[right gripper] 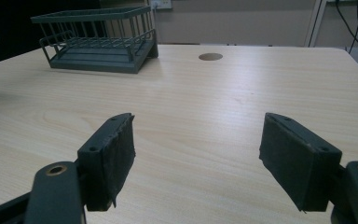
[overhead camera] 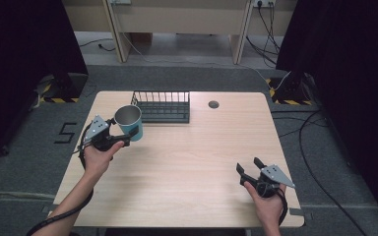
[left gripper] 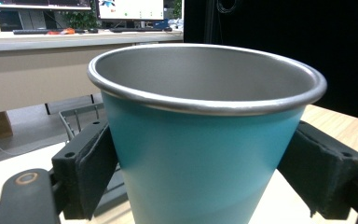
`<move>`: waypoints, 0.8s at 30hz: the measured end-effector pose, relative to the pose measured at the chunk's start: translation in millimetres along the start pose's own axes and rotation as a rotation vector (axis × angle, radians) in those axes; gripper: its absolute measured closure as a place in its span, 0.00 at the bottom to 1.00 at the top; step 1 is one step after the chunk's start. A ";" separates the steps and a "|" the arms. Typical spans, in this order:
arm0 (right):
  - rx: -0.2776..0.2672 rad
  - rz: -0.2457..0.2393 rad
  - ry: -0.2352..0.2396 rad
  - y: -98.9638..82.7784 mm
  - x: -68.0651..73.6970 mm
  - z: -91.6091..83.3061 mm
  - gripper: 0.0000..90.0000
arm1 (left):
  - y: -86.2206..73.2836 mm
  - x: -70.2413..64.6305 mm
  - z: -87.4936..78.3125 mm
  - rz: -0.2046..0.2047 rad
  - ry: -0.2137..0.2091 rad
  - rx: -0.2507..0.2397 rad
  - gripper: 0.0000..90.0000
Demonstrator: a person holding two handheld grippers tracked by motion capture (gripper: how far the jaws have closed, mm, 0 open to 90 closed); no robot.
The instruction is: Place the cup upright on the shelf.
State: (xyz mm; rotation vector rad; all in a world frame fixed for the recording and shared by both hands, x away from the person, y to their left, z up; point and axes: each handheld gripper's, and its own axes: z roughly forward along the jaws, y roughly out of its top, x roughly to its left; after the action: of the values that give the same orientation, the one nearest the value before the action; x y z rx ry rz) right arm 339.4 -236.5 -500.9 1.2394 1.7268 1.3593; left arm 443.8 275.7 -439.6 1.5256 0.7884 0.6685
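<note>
Left gripper point(overhead camera: 123, 132): clamped on the teal cup point(overhead camera: 129, 122); one padded jaw bears on each side of the cup wall, below the rim.
Cup position: at the table's left rear, directly in front of the left gripper and just left of the wire rack point(overhead camera: 162, 106); upright, mouth up. Whether its base touches the table cannot be determined.
Right gripper point(overhead camera: 250, 167): jaws spread wide, nothing between them; located near the table's front right edge, well apart from the cup.
Cup material: teal outer wall point(left gripper: 200, 168), smooth and matte; bare grey metal inside; rolled metal rim. Shape is a tapered cone, wider at the mouth.
Jaw pads point(right gripper: 117, 156): flat black rectangular blocks with a rough, slightly frayed facing, fixed to black arms.
Rack: dark grey wire, rectangular, low walls of thin vertical bars over a slatted base; stands at the rear centre of the table.
Table point(overhead camera: 192, 162): light wood-grain top, rounded corners, one round cable hole point(overhead camera: 213, 104) near the rear edge.
Room: grey carpet floor, black curtains at both sides, pale wooden desk frames and loose cables beyond the table; a "5" marked on the floor at left point(overhead camera: 66, 132).
</note>
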 end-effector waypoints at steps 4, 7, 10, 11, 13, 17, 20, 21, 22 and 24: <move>-0.001 0.001 0.000 0.1 0.1 0.1 0.30 | 4.4 1.3 3.9 0.005 0.002 -0.004 0.17; -0.001 0.001 0.001 0.0 -0.2 0.0 0.30 | 7.4 2.4 7.4 0.006 0.002 -0.006 0.17; -0.002 0.001 0.000 0.0 -0.6 -0.3 0.30 | 8.5 3.1 9.5 0.003 0.003 -0.007 0.17; -0.003 0.001 0.001 0.0 -0.9 -0.3 0.30 | 9.5 3.8 11.7 0.003 0.004 -0.007 0.17; -0.002 0.002 -0.001 0.0 -0.9 -0.4 0.30 | 10.0 3.9 12.7 0.001 0.004 -0.008 0.17; -0.002 0.002 -0.001 0.0 -1.3 -0.6 0.30 | 11.6 4.6 16.2 -0.001 0.005 -0.010 0.17; -0.002 0.002 -0.002 0.1 -1.4 -0.6 0.30 | 12.9 5.3 18.8 0.000 0.007 -0.011 0.17; -0.002 0.003 -0.002 0.1 -1.4 -0.7 0.30 | 13.4 5.4 19.7 0.001 0.007 -0.011 0.17; -0.002 0.002 -0.003 0.1 -1.5 -0.7 0.30 | 14.8 5.8 21.8 0.000 0.008 -0.013 0.17; -0.005 -0.001 -0.004 0.0 -1.8 -0.7 0.30 | 16.6 6.3 23.8 0.002 0.009 -0.014 0.17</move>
State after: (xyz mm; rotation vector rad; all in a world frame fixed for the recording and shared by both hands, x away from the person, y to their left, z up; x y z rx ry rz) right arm 339.5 -238.4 -500.8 1.2375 1.7203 1.3582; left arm 468.2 265.9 -425.7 1.5117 0.7871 0.6814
